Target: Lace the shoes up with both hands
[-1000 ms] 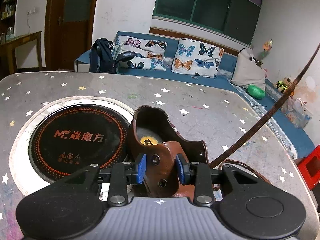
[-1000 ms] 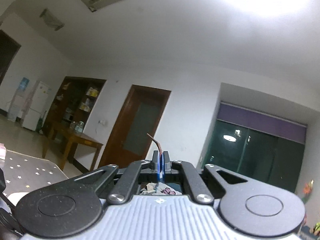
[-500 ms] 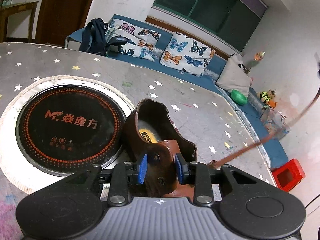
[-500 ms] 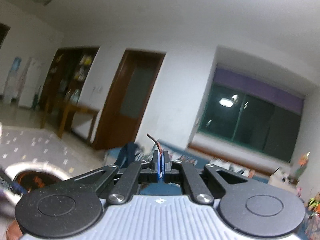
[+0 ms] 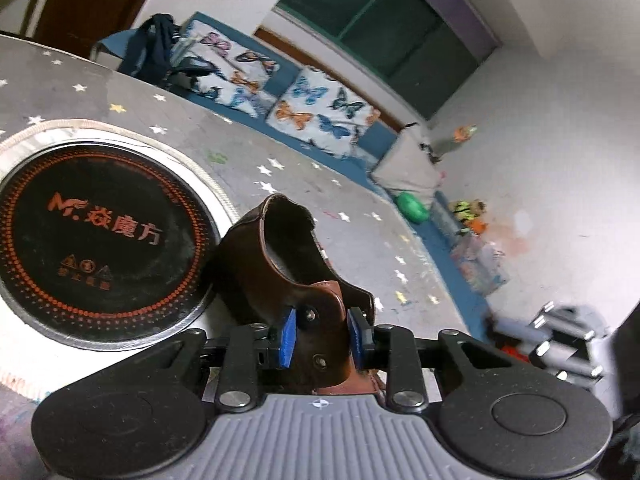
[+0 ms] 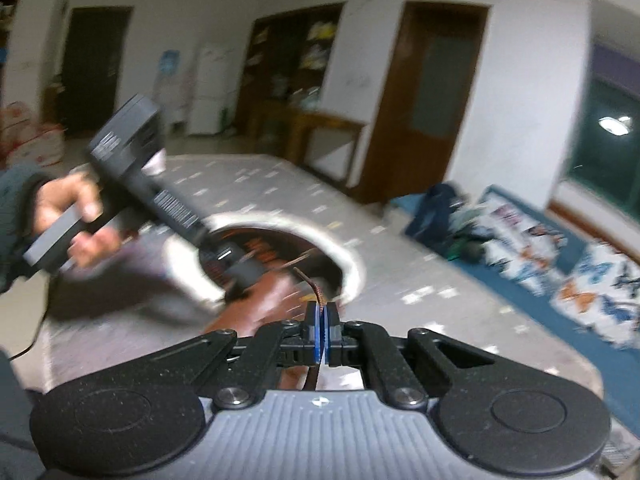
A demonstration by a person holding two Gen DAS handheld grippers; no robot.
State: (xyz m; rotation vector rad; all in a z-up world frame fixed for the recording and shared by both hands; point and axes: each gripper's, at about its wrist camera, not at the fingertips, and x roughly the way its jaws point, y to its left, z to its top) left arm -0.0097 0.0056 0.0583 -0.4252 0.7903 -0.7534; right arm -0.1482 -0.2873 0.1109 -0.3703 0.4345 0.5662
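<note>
Left hand-held gripper (image 5: 322, 338) clamps the brown shoe (image 5: 280, 268); right hand-held gripper (image 6: 321, 330) pinches the lace (image 6: 316, 292); hob (image 5: 96, 236) reads "M".

Each wrist camera looks down along its own tongs, close above the tabletop (image 5: 248, 148); both views share the brown shoe (image 5: 276, 264) and the black hotplate (image 5: 100, 248).

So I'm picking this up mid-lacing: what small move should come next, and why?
Probably steer the lace tip, pinched in the right tool, to an empty eyelet. The left tool clamps that flap of the shoe, and its eyelets look unthreaded.
</note>
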